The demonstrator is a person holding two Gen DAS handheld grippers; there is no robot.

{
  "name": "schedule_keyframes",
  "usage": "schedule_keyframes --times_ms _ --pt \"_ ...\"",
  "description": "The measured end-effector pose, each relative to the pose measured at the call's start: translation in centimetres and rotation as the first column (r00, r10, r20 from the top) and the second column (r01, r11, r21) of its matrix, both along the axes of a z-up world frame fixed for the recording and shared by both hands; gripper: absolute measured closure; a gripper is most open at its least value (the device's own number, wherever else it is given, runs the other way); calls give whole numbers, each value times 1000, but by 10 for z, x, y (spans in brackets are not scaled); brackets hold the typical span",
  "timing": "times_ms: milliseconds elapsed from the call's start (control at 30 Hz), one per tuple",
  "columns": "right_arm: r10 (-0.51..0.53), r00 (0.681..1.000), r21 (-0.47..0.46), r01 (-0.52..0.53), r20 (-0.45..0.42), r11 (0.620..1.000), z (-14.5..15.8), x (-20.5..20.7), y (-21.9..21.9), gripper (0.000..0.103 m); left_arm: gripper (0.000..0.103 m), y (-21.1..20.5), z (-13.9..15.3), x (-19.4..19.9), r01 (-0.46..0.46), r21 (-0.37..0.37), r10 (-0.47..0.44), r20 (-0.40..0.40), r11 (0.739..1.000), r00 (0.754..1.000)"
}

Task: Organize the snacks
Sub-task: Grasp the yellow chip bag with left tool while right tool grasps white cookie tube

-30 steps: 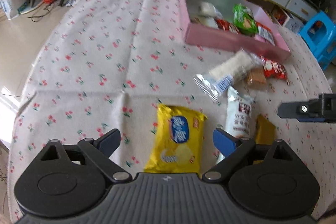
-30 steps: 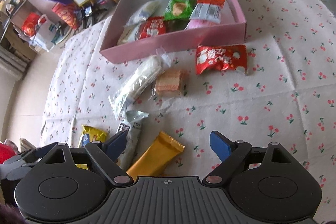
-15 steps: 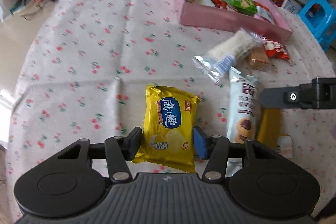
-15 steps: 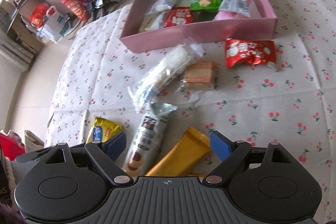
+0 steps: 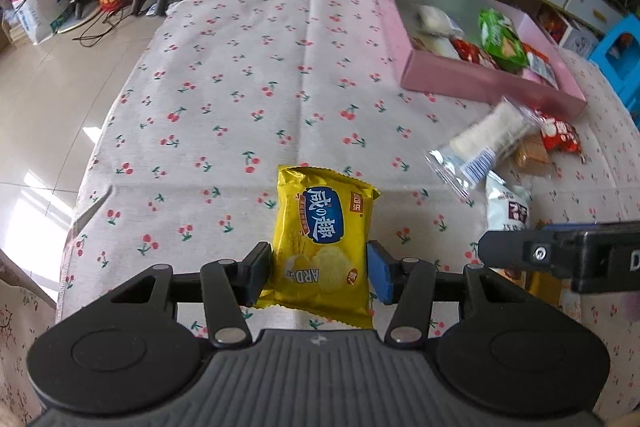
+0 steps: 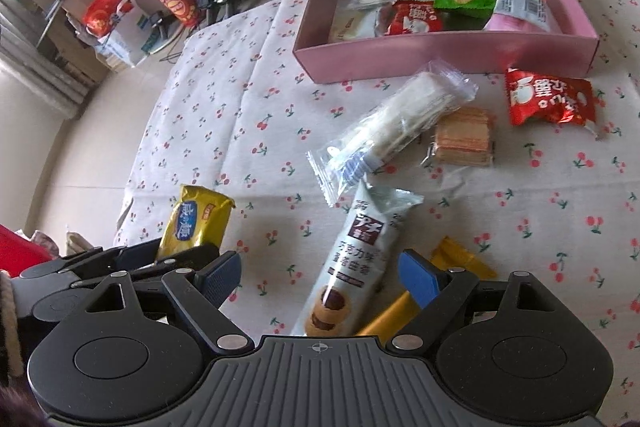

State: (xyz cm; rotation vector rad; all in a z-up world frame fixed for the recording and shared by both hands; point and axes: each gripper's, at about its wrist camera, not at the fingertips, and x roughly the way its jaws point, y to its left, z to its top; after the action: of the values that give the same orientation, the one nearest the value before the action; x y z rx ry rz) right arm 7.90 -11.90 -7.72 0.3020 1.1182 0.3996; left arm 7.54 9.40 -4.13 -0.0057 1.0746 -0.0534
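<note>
My left gripper (image 5: 319, 273) is shut on a yellow cracker packet (image 5: 322, 239), held above the cherry-print cloth; the packet also shows in the right wrist view (image 6: 198, 225). My right gripper (image 6: 320, 277) is open, its jaws on either side of a white cookie sleeve (image 6: 354, 267) that lies on the cloth, with a gold bar (image 6: 452, 267) under the right finger. A pink box (image 6: 448, 51) holding several snacks stands at the far right of the table (image 5: 492, 83).
Between the box and the grippers lie a clear wafer pack (image 6: 396, 127), a small brown wafer pack (image 6: 464, 139) and a red packet (image 6: 550, 101). The table's left edge drops to a tiled floor (image 5: 44, 95). Cabinets stand behind.
My left gripper closed on the yellow packet and lifted it. My right gripper moved forward over the white cookie sleeve, still open.
</note>
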Motion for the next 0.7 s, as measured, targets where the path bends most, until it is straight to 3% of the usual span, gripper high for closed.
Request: schedule_keyframes --times_ms 300,367,567,633,700 --pt "2 1000 -28 -3 -7 1000 -8 2 12 25 55 3 -2 3 -17 -29 17 -15 999 1000" --pt "9 1000 -33 -10 -23 999 -12 3 12 34 55 2 -2 3 -14 -31 14 -17 999 1000" --pt "20 999 -58 -21 -31 998 -18 2 14 38 55 1 -2 3 -13 -32 13 -18 999 1000" --pt "26 999 -74 -27 -21 997 -18 2 16 43 55 1 -2 3 -13 -33 13 -18 999 1000" --pt "30 1000 -99 -31 -11 995 -17 1 18 54 55 0 -2 3 -14 -33 13 -20 999 1000"
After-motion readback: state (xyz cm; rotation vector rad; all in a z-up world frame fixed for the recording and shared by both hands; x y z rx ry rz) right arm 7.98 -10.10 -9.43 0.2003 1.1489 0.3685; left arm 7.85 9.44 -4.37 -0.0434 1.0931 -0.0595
